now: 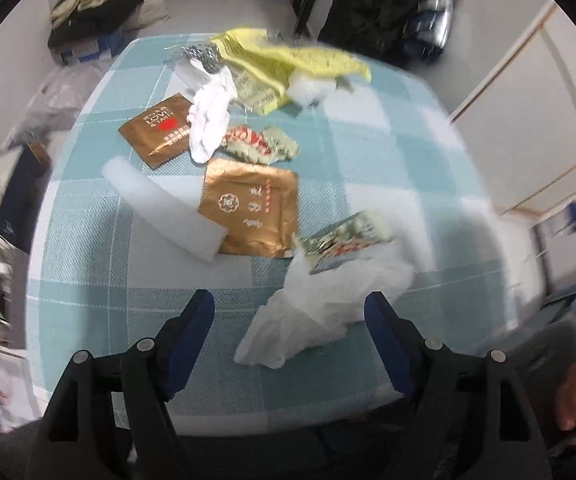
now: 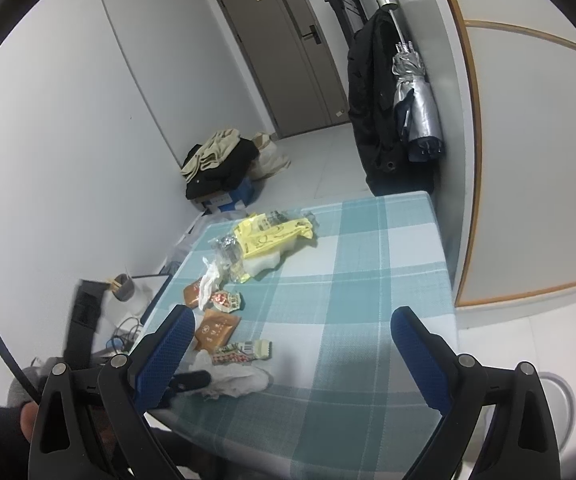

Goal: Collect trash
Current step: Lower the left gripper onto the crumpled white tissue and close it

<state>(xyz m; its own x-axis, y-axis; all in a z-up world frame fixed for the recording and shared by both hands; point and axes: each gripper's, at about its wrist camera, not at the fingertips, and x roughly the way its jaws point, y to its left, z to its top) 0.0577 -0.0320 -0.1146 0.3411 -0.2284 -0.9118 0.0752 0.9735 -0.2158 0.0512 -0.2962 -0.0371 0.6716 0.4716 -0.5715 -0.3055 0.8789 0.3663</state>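
White walls and a grey door (image 2: 288, 48) close off the room behind our counter (image 2: 368, 280), which wears a teal-and-white checked cloth. Trash lies scattered over the cloth's left half. Nearest our left tongs (image 1: 290, 316) sits a crumpled white plastic bag (image 1: 320, 304), between the two spread blue fingers (image 1: 191, 336) but not gripped — the left tongs are released and hold nothing. A printed snack wrapper (image 1: 344, 236) rests on the bag's far edge, half across it; we cannot tell whether any of it is inside. Beyond lie a large gold pouch (image 1: 251, 208), a white foam strip (image 1: 163, 208) touching the pouch's left side, a second red-and-green wrapper (image 1: 259, 144), a brown sachet with a red heart (image 1: 155, 128), and a white crumpled tissue (image 1: 209, 120) overlapping that sachet. At the far end a yellow bag (image 1: 288, 64) sprawls over a white foam block (image 1: 312, 88).

Our right tongs (image 2: 288, 340) hover higher, over the counter's near edge, fingers (image 2: 420, 356) wide apart and grasping nothing. On the floor against the far wall a blue box (image 2: 227, 196) carries a pile of dark and beige clothes (image 2: 219, 160) — a black coat (image 2: 372, 120) and a silver umbrella (image 2: 416, 108) hang at the right
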